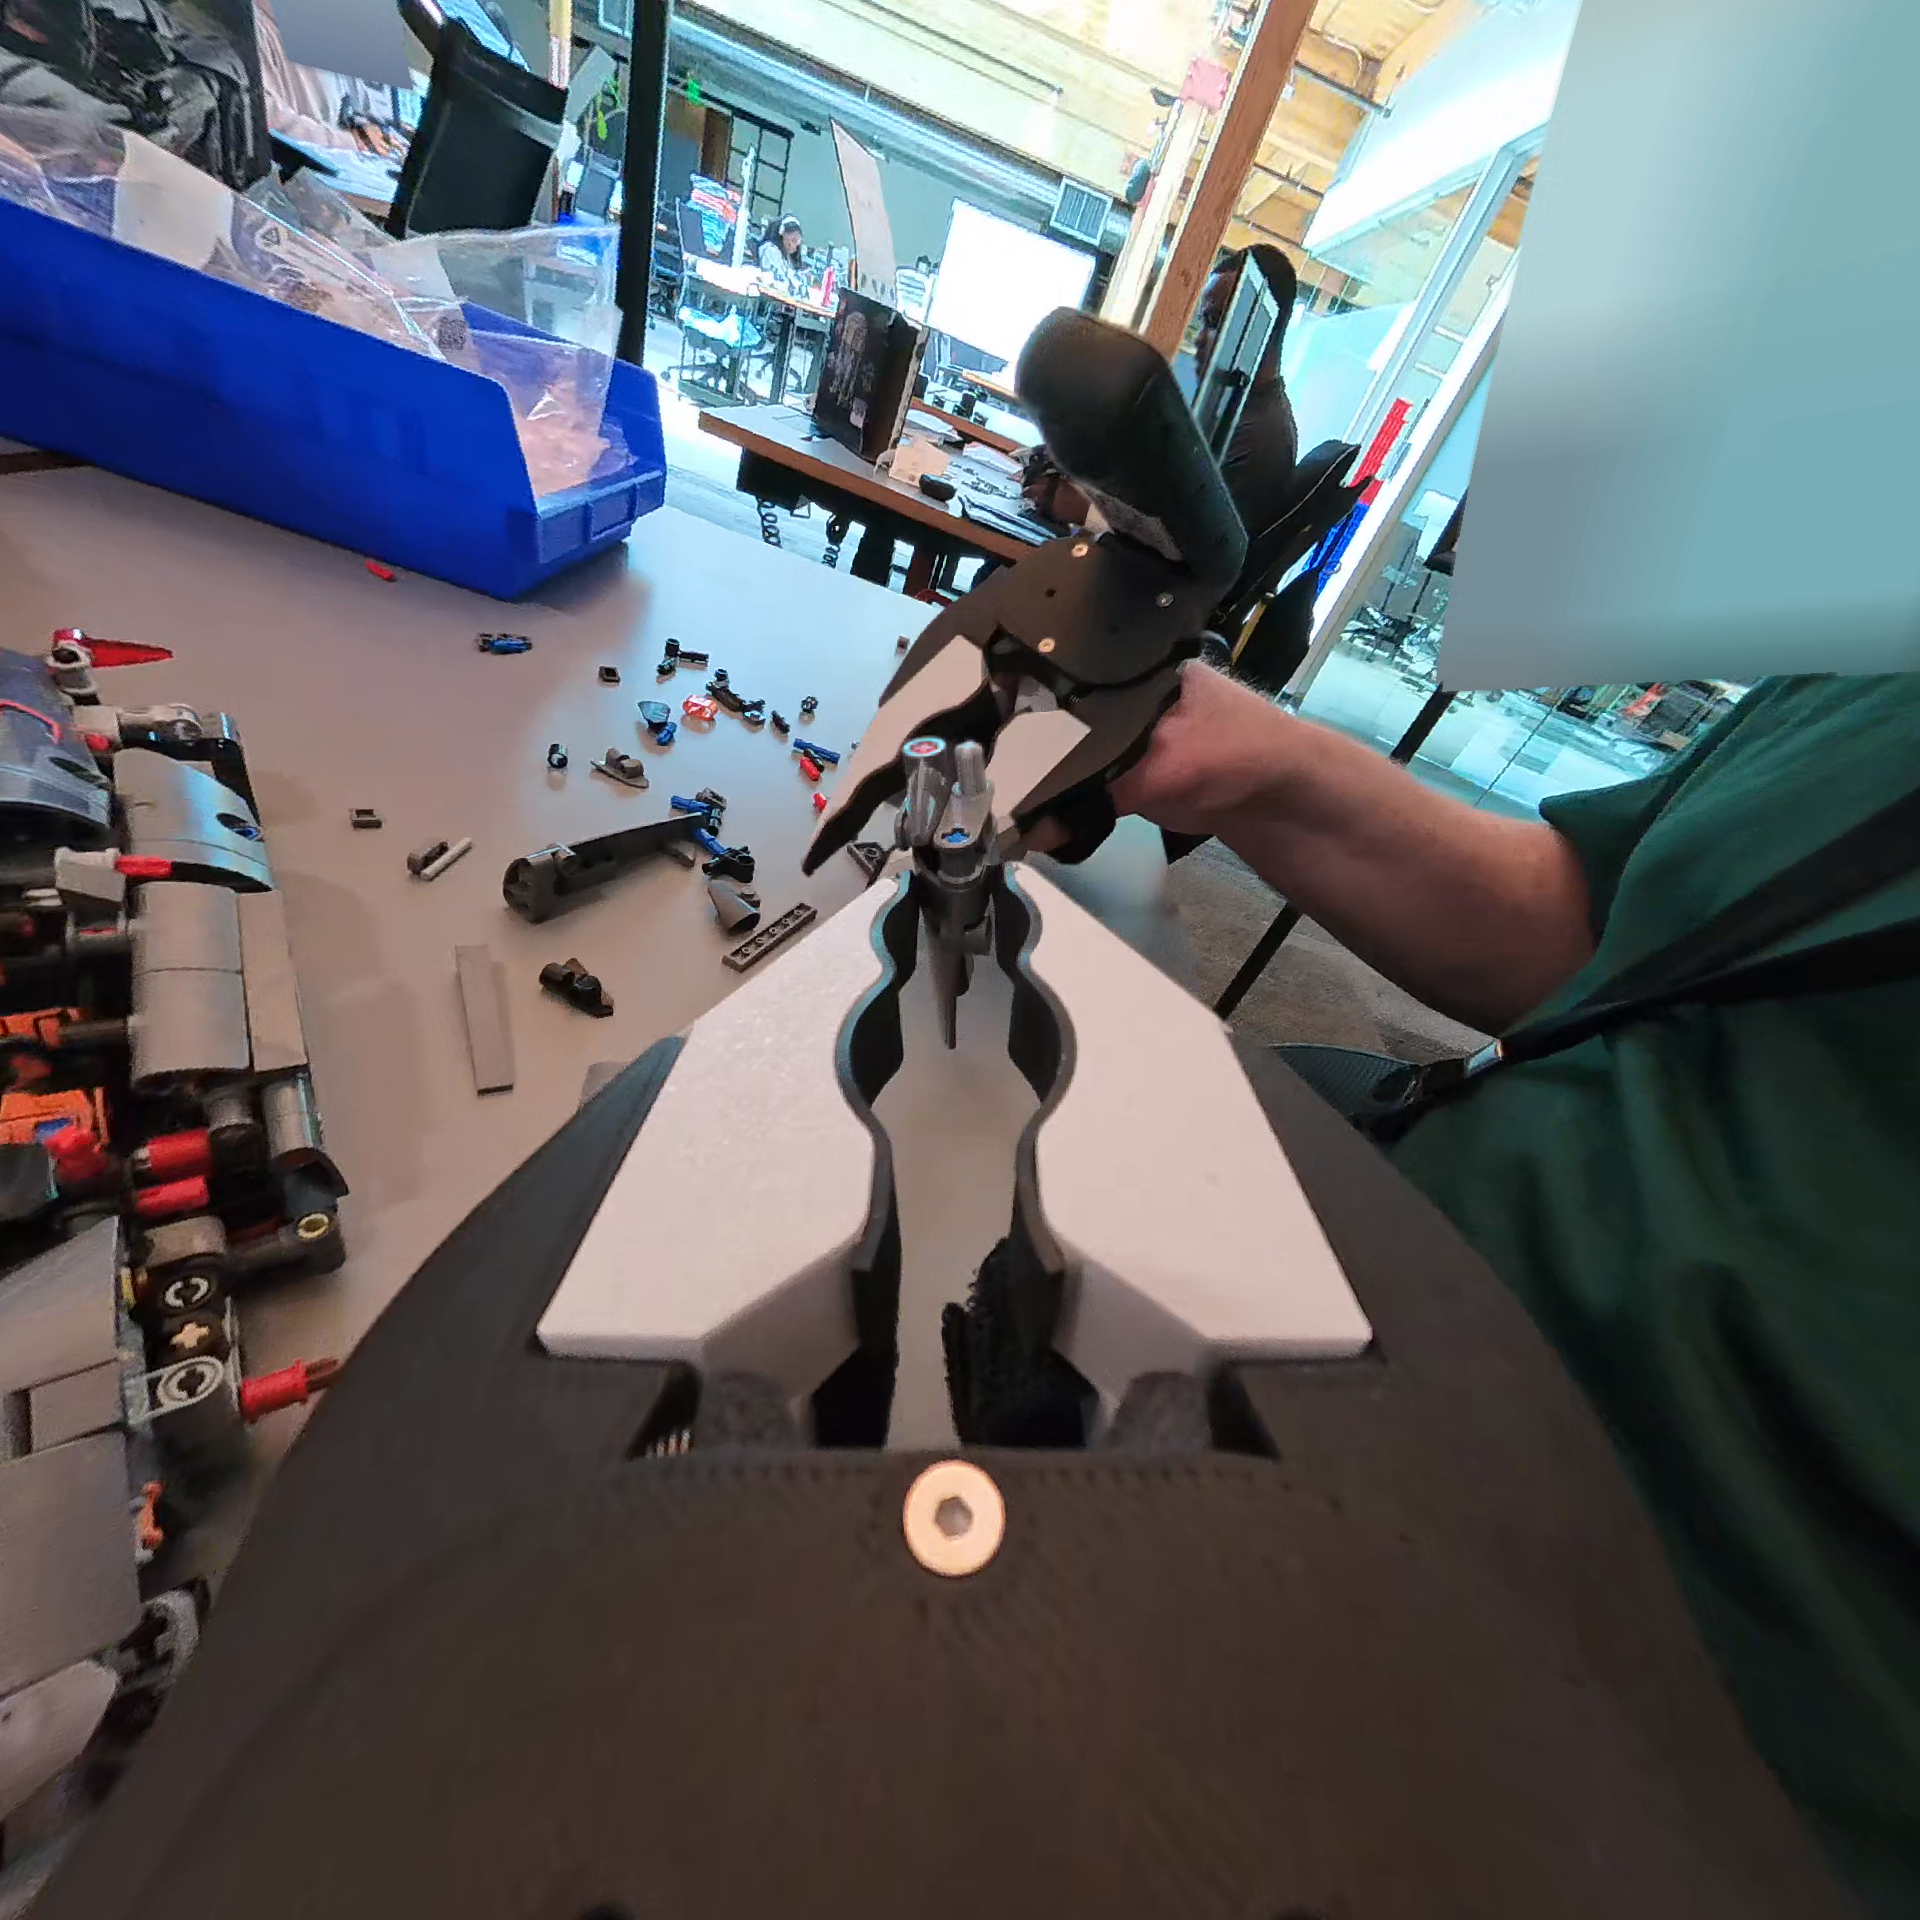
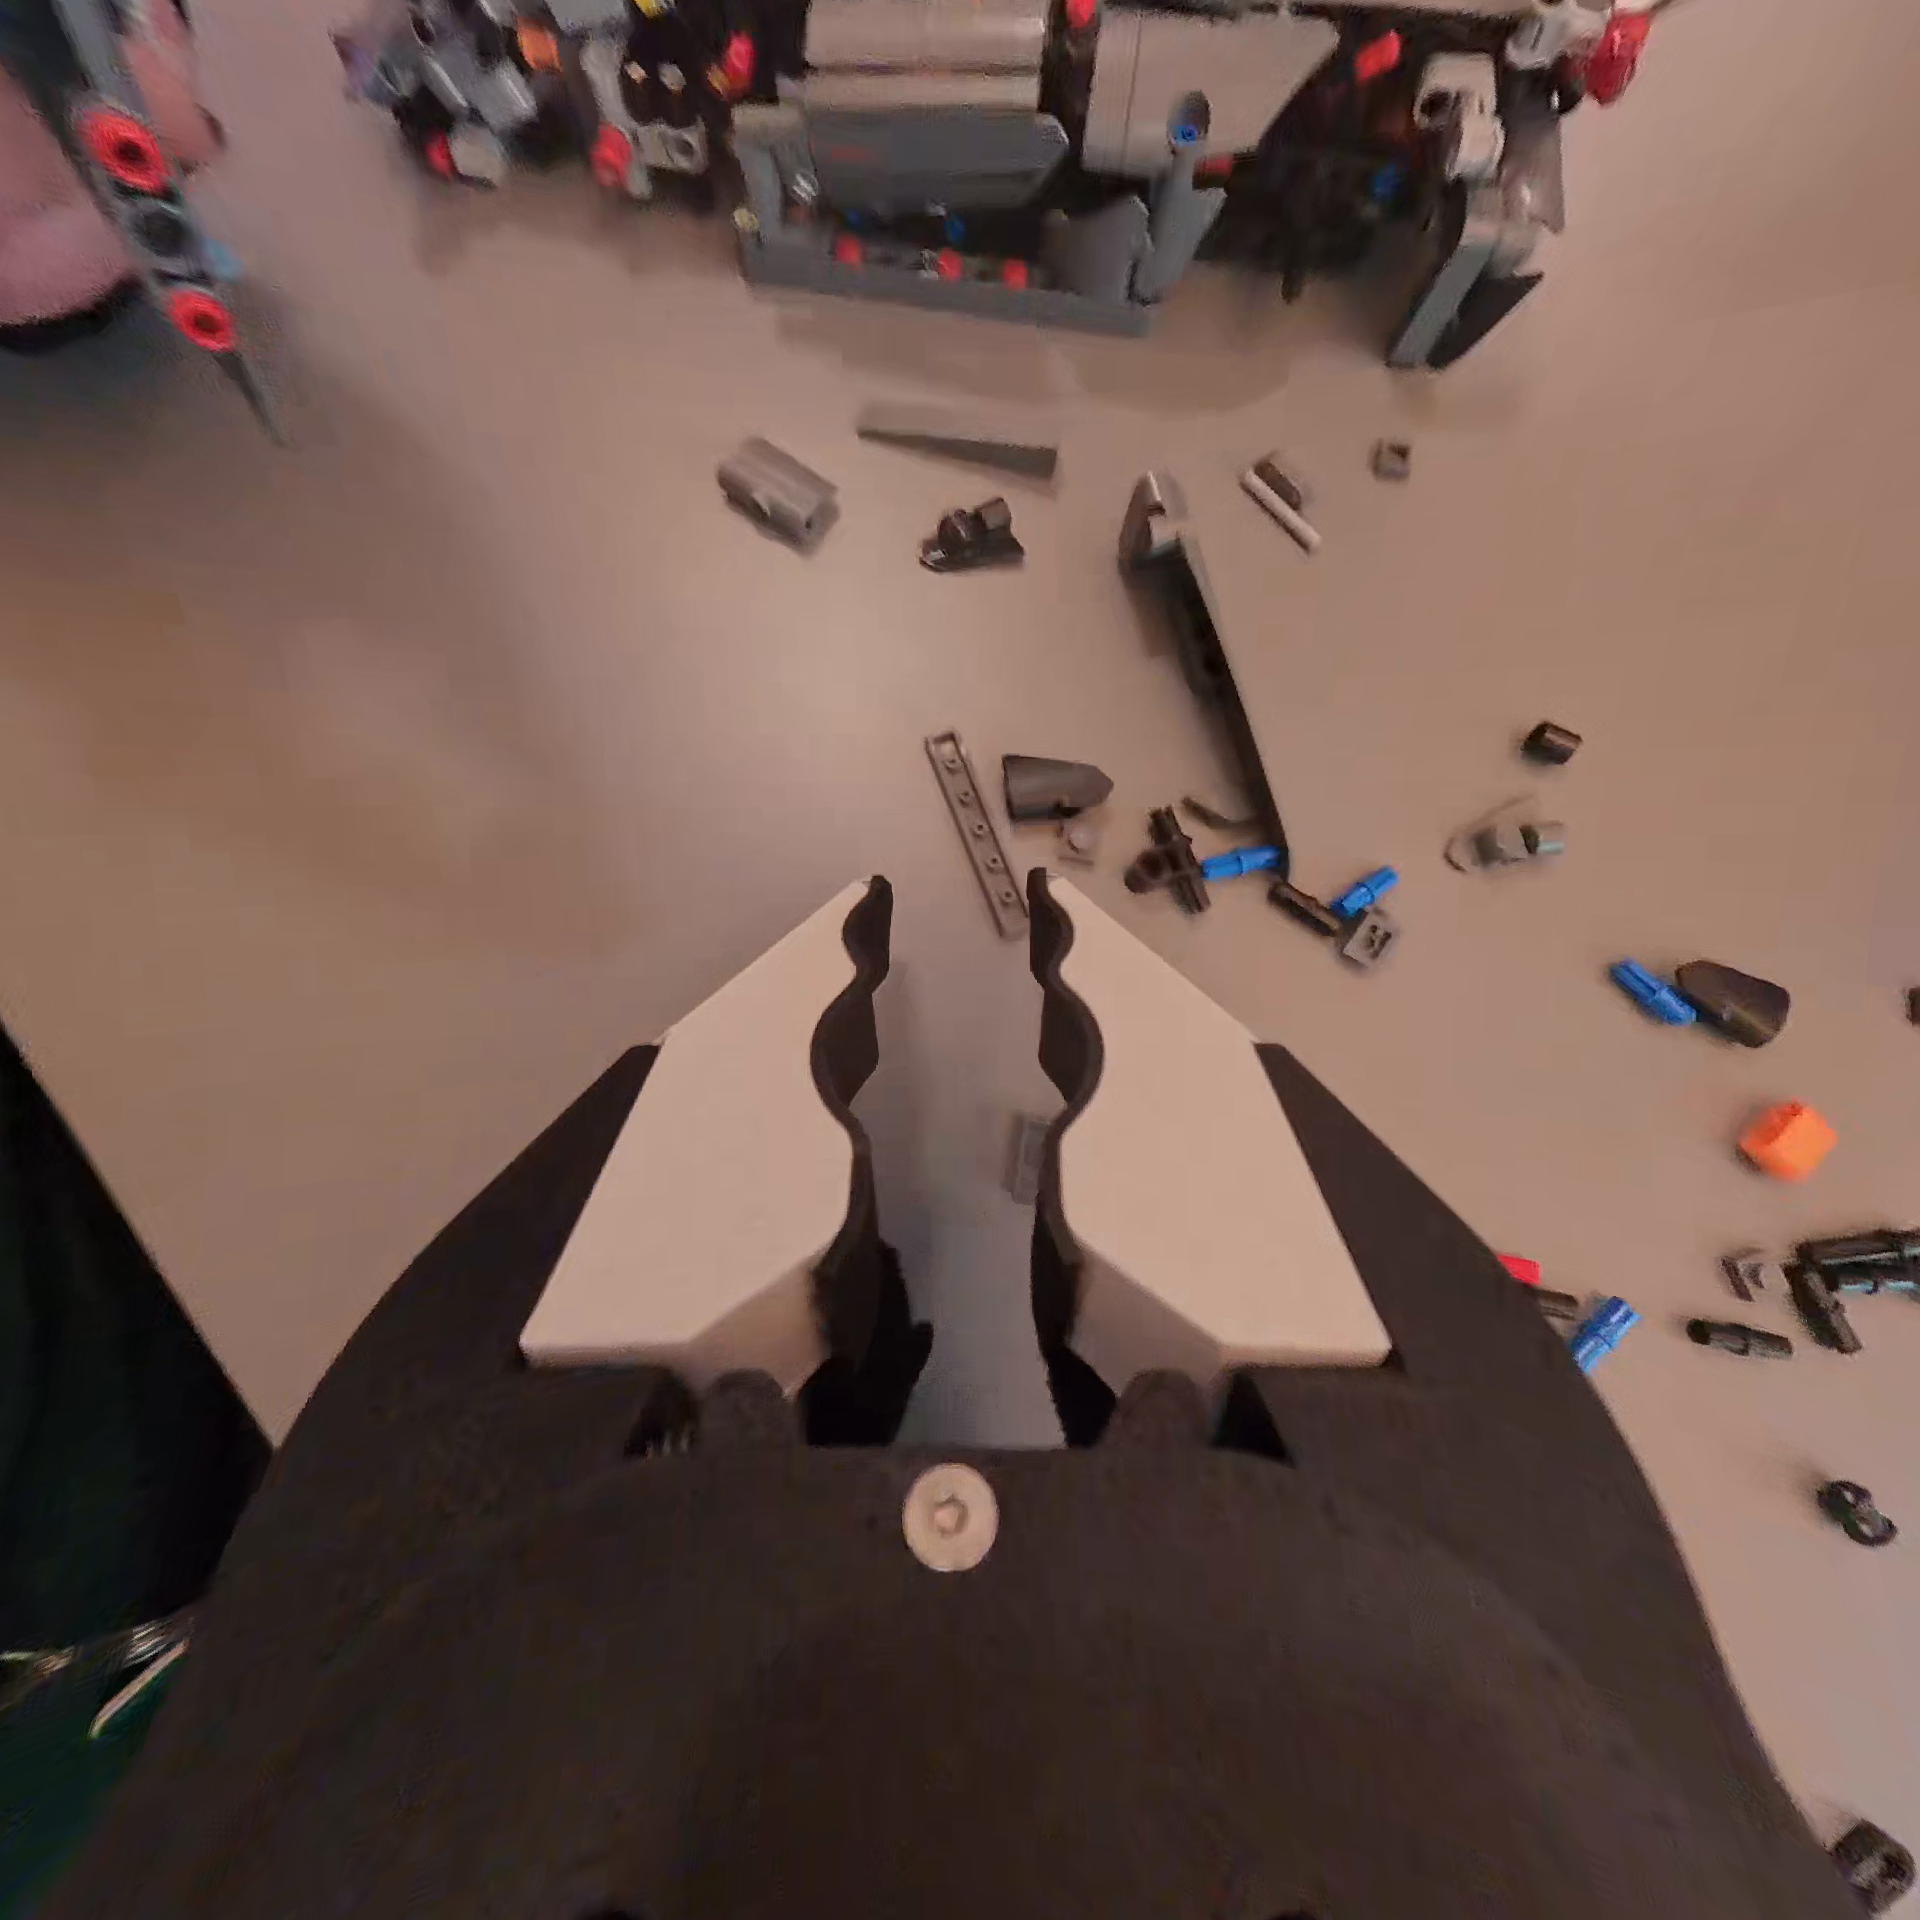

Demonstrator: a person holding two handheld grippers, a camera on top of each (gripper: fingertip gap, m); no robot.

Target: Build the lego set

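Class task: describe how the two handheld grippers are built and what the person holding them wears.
Each gripper has a black textured body, a silver screw, and pale grey wedge fingers with wavy black inner pads. The person wears a dark green shirt with a black strap.

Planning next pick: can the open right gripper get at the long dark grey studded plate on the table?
Probably yes. The right gripper is open, and the long dark grey studded plate lies flat just ahead of its tips, nothing between.

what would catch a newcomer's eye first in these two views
In the left wrist view, the left gripper is shut on a small grey lego assembly, held up in mid-air, with the open right gripper right at it. Loose lego pieces lie scattered over the grey table, and the big dark grey half-built model sits at its far side.
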